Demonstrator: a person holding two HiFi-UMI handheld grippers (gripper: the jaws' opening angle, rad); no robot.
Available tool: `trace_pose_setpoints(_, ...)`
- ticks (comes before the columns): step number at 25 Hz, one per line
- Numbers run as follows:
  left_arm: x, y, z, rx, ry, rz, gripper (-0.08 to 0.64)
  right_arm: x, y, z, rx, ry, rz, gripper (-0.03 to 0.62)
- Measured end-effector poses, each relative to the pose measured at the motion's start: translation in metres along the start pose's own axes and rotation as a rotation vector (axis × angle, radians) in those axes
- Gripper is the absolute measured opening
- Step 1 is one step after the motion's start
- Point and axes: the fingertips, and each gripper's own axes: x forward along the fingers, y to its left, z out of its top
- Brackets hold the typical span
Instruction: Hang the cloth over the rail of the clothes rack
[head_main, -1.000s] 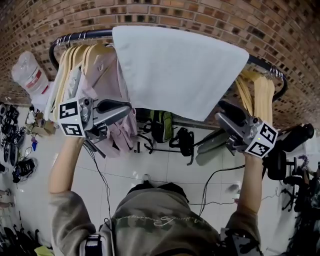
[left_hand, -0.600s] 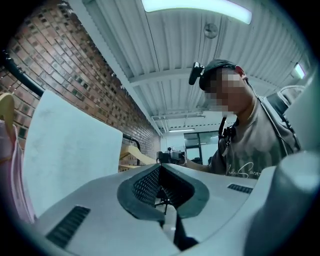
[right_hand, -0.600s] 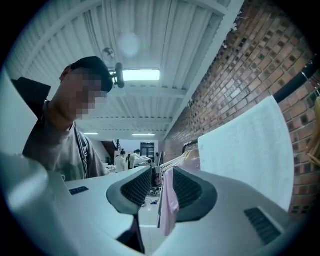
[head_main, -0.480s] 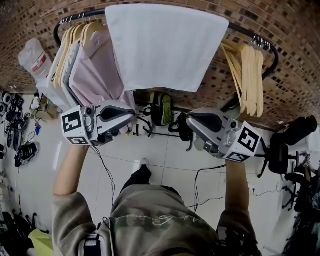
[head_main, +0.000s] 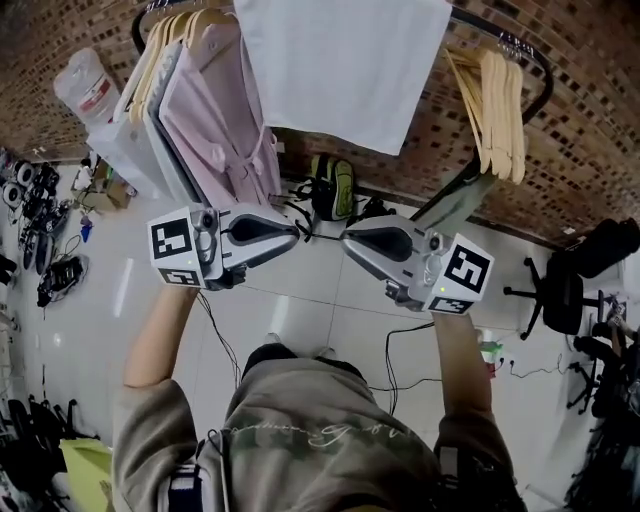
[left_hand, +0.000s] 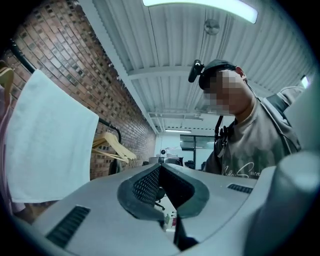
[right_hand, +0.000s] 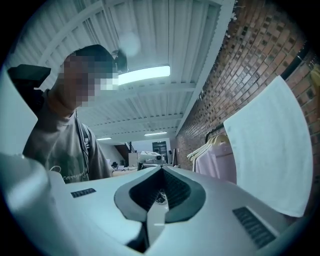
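- Head view: the cloth (head_main: 345, 70) hangs over the rail (head_main: 472, 20), between a pink shirt (head_main: 215, 130) and bare hangers (head_main: 495, 100). The left gripper (head_main: 290, 234) and right gripper (head_main: 350, 240) are held level below it, tips turned toward each other and well apart from the cloth. The hanging looks done, so the step now is to back off cleanly and keep both tips clear of the hem so nothing drags it.
- Left gripper view: the jaws are closed together with nothing between them. The cloth (left_hand: 47, 145) hangs flat at the left. Its lower edge slants a little, so evening it would mean opening the jaws first.
- Right gripper view: the jaws have just been closing and now meet, empty. The cloth (right_hand: 270, 150) is off to the right, untouched.
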Motion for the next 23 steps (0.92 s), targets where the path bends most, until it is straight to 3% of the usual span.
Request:
trace_pose_setpoints(11, -0.031, -0.02, 0.0, -0.019, 0.031, -0.091, 0.008, 0.039, 0.018, 0.005, -0.013, -0.019, -0.061, 0.009)
trace_pose_setpoints(18, -0.042, -0.021, -0.005, -0.015, 0.024, -0.103, 0.008, 0.053, 0.028, 0.0, -0.038, 0.009, -0.054, 0.009)
trace_pose_setpoints(23, -0.047, -0.017, -0.029, 0.025, 0.085, -0.078, 0.008, 0.062, 0.041, -0.02, -0.002, -0.018, -0.069, 0.009)
